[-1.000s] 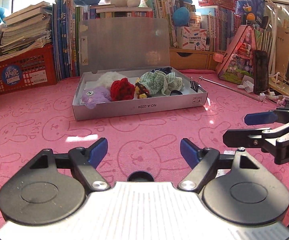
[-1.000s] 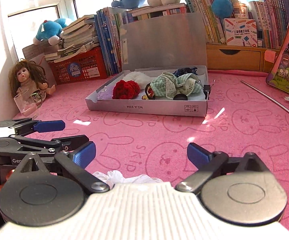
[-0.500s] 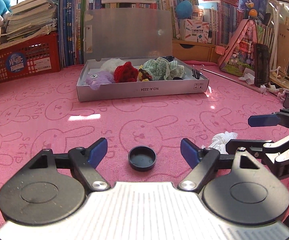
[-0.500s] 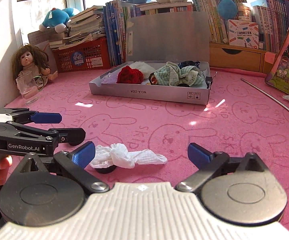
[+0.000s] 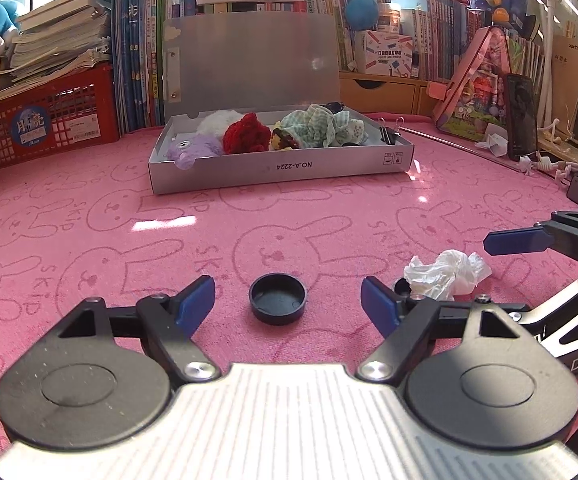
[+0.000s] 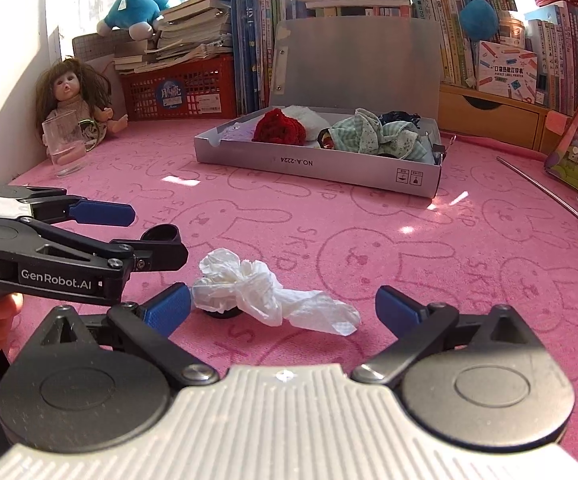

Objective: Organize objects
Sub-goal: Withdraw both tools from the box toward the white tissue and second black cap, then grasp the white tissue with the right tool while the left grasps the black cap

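I saw two black caps (image 5: 278,298), one crumpled tissue (image 6: 265,294), one open box (image 5: 281,166); left gripper (image 5: 288,303) and right gripper (image 6: 283,310) both released, empty.

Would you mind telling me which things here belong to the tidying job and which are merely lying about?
Part of the job:
- black cap between the open left tongs
- crumpled tissue before the open right tongs
- grey box, already holding soft toys

Lying about:
- doll
- glass cup
- red basket
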Demonstrator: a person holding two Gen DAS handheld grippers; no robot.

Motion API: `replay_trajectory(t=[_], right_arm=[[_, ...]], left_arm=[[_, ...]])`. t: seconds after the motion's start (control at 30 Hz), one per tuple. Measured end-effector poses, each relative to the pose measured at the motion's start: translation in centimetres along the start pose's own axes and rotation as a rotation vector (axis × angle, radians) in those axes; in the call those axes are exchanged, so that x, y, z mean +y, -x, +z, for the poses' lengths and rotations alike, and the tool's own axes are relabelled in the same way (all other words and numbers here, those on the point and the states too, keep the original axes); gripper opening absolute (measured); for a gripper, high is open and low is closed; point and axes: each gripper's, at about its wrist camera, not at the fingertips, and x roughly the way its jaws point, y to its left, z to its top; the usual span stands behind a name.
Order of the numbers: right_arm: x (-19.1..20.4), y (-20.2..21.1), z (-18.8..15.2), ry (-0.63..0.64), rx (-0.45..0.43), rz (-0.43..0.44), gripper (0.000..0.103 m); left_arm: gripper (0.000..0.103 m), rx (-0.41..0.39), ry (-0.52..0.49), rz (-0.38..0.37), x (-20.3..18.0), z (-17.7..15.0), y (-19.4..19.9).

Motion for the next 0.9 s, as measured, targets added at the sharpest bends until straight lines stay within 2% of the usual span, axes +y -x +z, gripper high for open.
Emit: replay_trajectory(t=[0.5,0.9], right_arm=[[0.43,-0.23,-0.55,0.000,0.005,0.015,0.102],[0.03,0.31,-0.89,-0.021,-0.041,0.060,0.090]], left_arm=[[0.083,0.012,0.033,-0.004,0.27,-0.59,-0.81],[0.082,-0.007,0.056,-0.011,0.54,-0.86,-0.71]])
